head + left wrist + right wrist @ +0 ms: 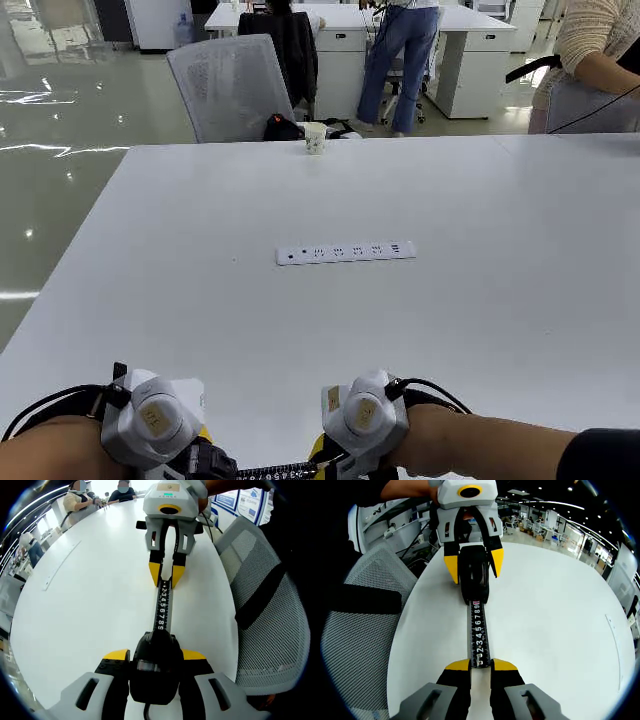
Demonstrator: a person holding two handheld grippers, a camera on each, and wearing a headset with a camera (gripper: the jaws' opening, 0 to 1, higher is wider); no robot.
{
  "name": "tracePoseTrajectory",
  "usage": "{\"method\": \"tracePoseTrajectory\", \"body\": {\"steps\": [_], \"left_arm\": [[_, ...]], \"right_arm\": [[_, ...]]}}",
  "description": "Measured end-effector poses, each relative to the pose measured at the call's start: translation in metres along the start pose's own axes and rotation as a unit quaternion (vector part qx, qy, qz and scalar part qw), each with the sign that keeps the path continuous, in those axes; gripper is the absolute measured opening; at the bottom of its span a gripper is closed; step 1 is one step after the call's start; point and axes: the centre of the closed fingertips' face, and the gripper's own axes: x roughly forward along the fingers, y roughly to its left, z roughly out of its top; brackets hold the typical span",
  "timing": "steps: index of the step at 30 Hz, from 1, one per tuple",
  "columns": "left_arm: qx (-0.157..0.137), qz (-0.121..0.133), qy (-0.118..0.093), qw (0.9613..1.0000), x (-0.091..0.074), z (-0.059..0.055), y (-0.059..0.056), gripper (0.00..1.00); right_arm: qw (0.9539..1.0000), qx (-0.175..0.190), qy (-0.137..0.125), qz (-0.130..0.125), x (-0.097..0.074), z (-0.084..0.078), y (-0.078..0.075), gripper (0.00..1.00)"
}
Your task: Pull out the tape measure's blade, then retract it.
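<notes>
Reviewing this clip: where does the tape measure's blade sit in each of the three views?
Head view: the blade lies at the bottom edge, just left of centre.
Left gripper view: the blade runs up the centre, from the case in the left claw to the right claw.
Right gripper view: the blade runs from the right claw up to the case.
Shared landmark: the white power strip.

Tape blade (pixel 478 635) is showing white nos. 2 thru 9 on black, counting up toward 12 o'clock in right gripper view. Wall signs (pixel 239 500) are looking too blurry.
</notes>
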Motion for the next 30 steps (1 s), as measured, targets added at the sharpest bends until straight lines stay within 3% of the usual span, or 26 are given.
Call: {"method": "tracePoseTrajectory", "body": {"steps": [30], "left_arm": [[0.0,0.0,0.0,1.0,0.001,0.0,0.0,0.32]], "right_arm": [[0.9999,-0.001,0.01,-0.005,-0.012,-0.017,-0.001,0.11]]}}
